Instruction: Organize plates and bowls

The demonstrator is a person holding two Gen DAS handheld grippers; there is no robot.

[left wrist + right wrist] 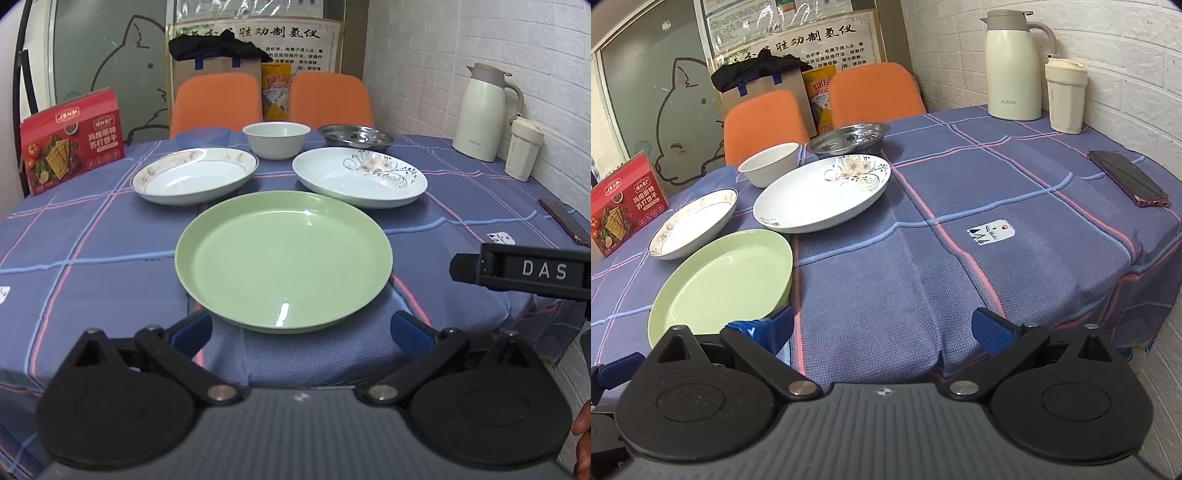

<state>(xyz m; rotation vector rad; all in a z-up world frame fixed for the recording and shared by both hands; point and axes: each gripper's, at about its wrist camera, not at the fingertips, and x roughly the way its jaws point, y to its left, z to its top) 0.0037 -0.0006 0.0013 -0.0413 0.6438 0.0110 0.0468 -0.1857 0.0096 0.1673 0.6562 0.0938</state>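
round glossy green plate [283, 258] on woven checked tablecloth [92, 258], steel bowl [356, 136] behind

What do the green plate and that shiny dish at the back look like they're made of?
Green plate: probably melamine or plastic; uniform pastel colour, soft glossy highlights, though glazed ceramic is possible. Back dish: metal, likely stainless steel; grey mirror-like reflections.

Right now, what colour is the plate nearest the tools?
Pale green plate, clearest in the left wrist view.
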